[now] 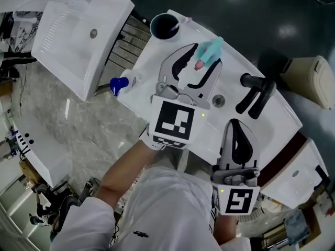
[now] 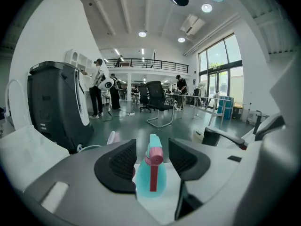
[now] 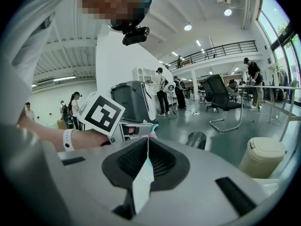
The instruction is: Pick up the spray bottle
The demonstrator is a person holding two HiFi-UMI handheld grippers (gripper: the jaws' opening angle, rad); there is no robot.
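A teal spray bottle (image 1: 210, 50) with a pink nozzle lies on its side on the white counter (image 1: 157, 61). My left gripper (image 1: 201, 61) reaches over it, its jaws spread to either side of the nozzle end. In the left gripper view the spray bottle (image 2: 151, 180) sits between the two black pads of the left gripper (image 2: 153, 153), with a gap showing on the right side, so the pads do not press on it. My right gripper (image 1: 238, 140) hangs lower right near the counter's front edge, jaws together and empty. In its own view the right gripper (image 3: 146, 150) shows its pads meeting.
A dark round cup (image 1: 164, 26) stands at the counter's far end. A blue-capped small bottle (image 1: 122, 84) lies at the left edge. A black faucet handle (image 1: 255, 94) and a drain hole (image 1: 219, 101) are to the right. A white basin (image 1: 78, 35) sits on the left.
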